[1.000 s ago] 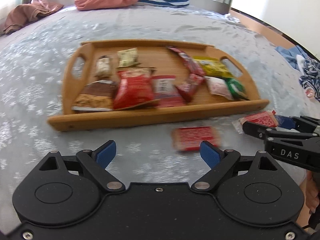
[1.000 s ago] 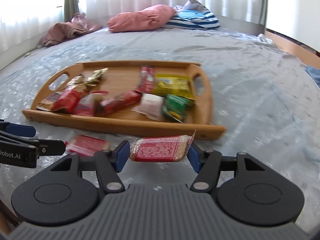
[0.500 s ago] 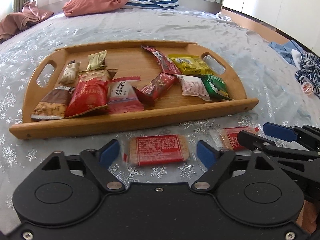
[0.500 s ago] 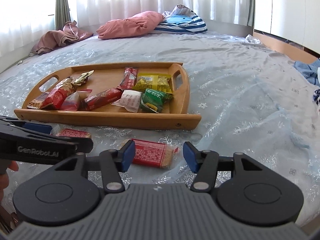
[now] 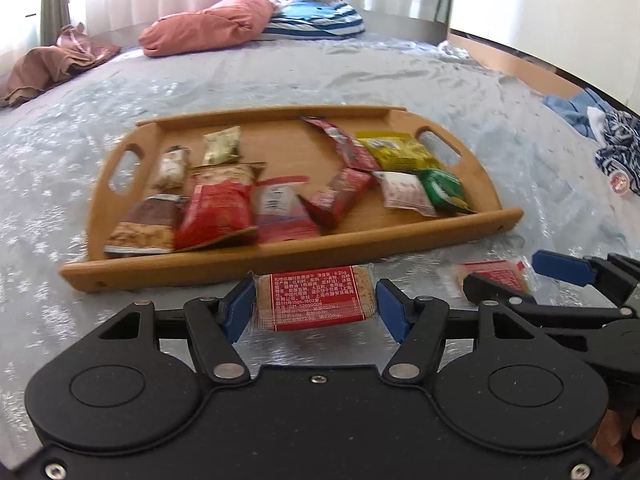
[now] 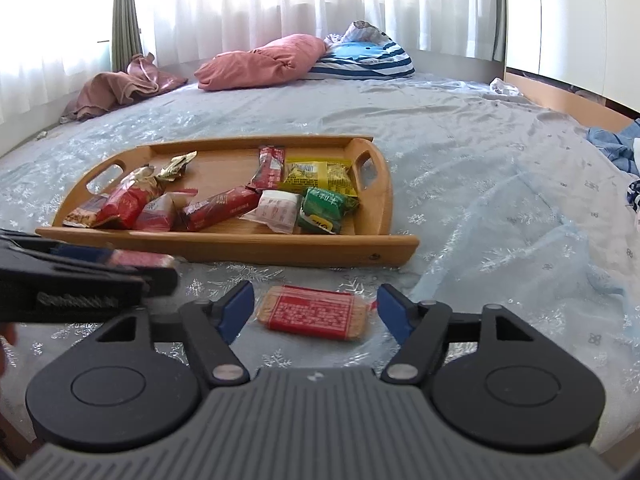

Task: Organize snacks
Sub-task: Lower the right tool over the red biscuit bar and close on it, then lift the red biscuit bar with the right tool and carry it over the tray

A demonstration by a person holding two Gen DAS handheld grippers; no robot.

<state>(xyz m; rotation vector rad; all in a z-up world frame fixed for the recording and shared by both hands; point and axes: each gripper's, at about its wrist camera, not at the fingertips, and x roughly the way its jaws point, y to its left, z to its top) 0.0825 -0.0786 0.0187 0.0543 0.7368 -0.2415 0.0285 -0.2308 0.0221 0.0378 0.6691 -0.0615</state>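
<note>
A wooden tray [image 5: 400, 236] on the bed holds several snack packets; it also shows in the right wrist view [image 6: 224, 246]. My left gripper [image 5: 315, 310] is shut on a red biscuit packet [image 5: 316, 298] and holds it just in front of the tray's near rim. My right gripper [image 6: 316, 308] is open, its pads either side of a second red biscuit packet [image 6: 316, 312] that lies on the bedspread. That packet [image 5: 494, 276] and the right gripper [image 5: 520, 280] show at the right of the left wrist view.
The bed has a pale blue snowflake bedspread [image 6: 500, 200]. A pink pillow [image 6: 260, 62] and a striped pillow [image 6: 360, 60] lie at the far end. Brown clothes [image 6: 116, 88] lie at the far left. Blue clothes [image 5: 600, 120] lie at the right edge.
My left gripper has closed on the red packet and lifted it. My right gripper let its packet down onto the bedspread and stays open around it.
</note>
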